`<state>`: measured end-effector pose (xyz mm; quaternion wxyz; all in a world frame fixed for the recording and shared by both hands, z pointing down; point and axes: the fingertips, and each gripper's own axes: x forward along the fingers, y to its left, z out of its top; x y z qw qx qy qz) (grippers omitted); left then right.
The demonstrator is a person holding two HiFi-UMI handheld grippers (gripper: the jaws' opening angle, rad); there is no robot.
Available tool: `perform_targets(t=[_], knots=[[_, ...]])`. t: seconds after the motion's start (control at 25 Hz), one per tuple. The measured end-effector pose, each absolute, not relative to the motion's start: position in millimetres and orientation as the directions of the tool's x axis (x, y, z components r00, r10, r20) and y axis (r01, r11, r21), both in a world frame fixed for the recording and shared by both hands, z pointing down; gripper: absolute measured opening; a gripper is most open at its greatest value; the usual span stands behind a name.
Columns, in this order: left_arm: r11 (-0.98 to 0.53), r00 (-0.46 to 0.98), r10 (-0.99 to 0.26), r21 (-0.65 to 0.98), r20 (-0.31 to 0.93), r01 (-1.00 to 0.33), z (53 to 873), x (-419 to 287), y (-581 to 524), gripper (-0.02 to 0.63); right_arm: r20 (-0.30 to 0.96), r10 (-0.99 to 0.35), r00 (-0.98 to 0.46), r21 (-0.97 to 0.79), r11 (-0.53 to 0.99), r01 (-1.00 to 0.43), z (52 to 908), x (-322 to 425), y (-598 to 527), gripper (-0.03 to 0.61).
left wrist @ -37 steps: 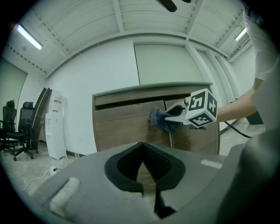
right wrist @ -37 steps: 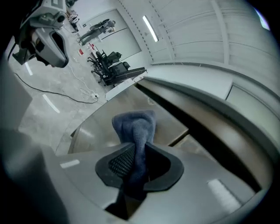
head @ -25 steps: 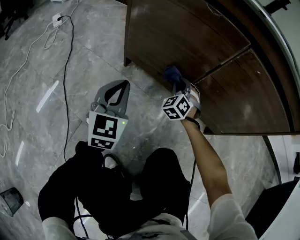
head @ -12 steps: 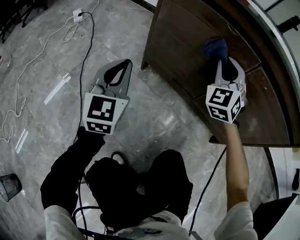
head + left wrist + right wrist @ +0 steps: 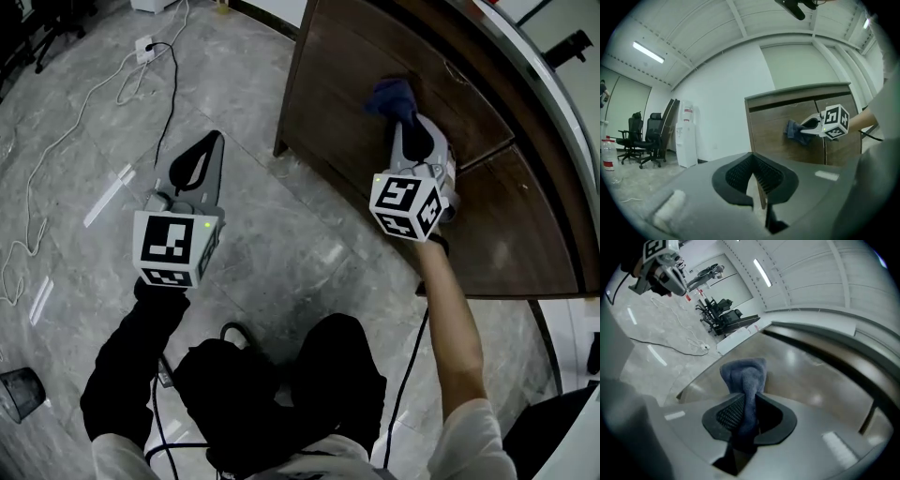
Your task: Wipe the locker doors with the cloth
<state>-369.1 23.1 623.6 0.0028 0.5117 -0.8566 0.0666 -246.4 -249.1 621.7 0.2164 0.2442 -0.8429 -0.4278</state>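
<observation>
On the locker's left door (image 5: 333, 122), high up near its inner edge, sits the cloth (image 5: 392, 96). The right tongs (image 5: 401, 117) are clamped on it, facing the door. The left tongs (image 5: 216, 139), closed and empty, hang well aside.

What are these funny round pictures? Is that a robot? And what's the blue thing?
No robot here. A person holds a pinching tool in each hand. One picture comes from a camera on the person's head, looking down at the grey floor and a brown locker door. The other two come from cameras riding on the tools. The right hand-held gripper pinches a blue cloth right at the door, to wipe it. The left hand-held gripper is shut with nothing in it, held out over the floor.
</observation>
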Motion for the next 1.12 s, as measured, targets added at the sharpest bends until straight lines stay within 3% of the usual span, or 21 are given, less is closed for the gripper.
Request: perform_targets(t=[0.32, 0.48, 0.64, 0.96, 1.12], knots=[[0.458, -0.475, -0.85, -0.126, 0.226, -0.88, 733.4, -375.7, 39.9, 0.003, 0.478, -0.571, -0.668, 0.773, 0.634, 0.012, 843.8, -269.2, -242.8, 0.064], [0.436, -0.452, -0.846, -0.122, 0.284, -0.892, 764.9, -373.9, 39.8, 0.003, 0.525, -0.573, -0.629, 0.749, 0.663, 0.02, 874.3, -268.1, -244.7, 0.064], [0.458, -0.464, -0.851, -0.086, 0.246, -0.885, 747.7, -387.3, 42.4, 0.002, 0.428, -0.553, -0.714, 0.767, 0.641, -0.036, 798.6, -284.3, -238.2, 0.064], [0.489, -0.495, -0.865, -0.086, 0.081, -0.868, 658.6, -412.6, 32.1, 0.003, 0.066, -0.535, -0.843, 0.794, 0.54, -0.28, 536.1, -327.7, -228.2, 0.064], [0.491, -0.497, -0.864, -0.085, 0.082, -0.867, 655.8, -412.0, 32.7, 0.002, -0.003, -0.533, -0.846, 0.776, 0.532, -0.338, 505.0, -342.5, -226.3, 0.066]])
